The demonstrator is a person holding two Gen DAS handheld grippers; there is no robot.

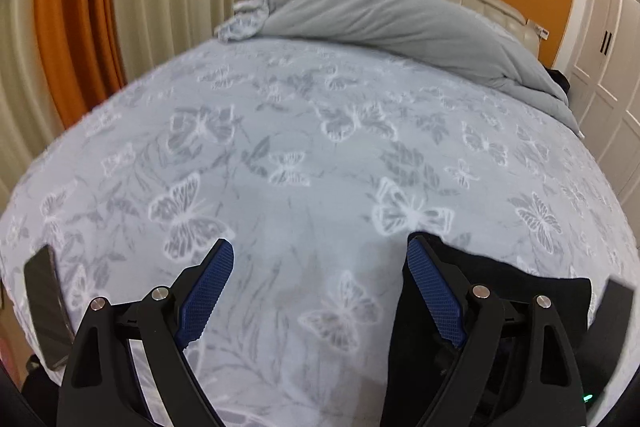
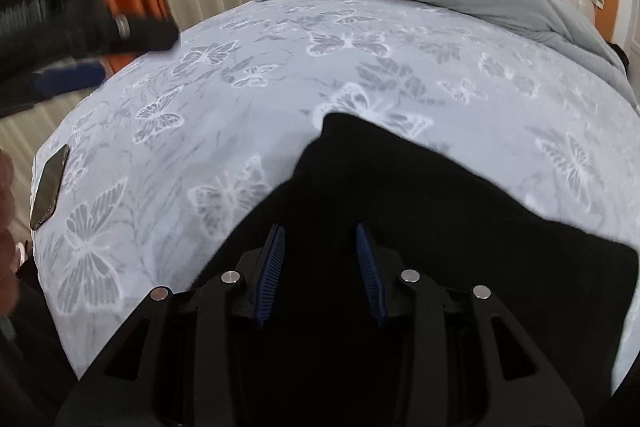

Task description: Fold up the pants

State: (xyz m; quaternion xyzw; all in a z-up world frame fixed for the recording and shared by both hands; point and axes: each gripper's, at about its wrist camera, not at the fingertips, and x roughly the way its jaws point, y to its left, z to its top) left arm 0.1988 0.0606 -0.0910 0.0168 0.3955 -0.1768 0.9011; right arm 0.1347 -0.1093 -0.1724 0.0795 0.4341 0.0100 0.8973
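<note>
1. Working over a bed [image 1: 280, 155] with a butterfly-print cover, we are folding black pants [image 2: 400, 195], which are lying near its front edge in a compact dark block, so we are judging the folding well along or nearly done; how many layers there are, we cannot tell.
2. We are holding the left gripper [image 1: 320, 259] with its jaws wide apart, gripping nothing, over bare cover, with the pants showing only at 4 o'clock.
3. We are holding the right gripper [image 2: 320, 239] over the pants with a clear gap between its blue pads [image 2: 276, 259]; no cloth is visibly pinched.
4. We are seeing most of the pants only in the right view; a phone [image 2: 50, 187] is lying at 9 o'clock there.
</note>
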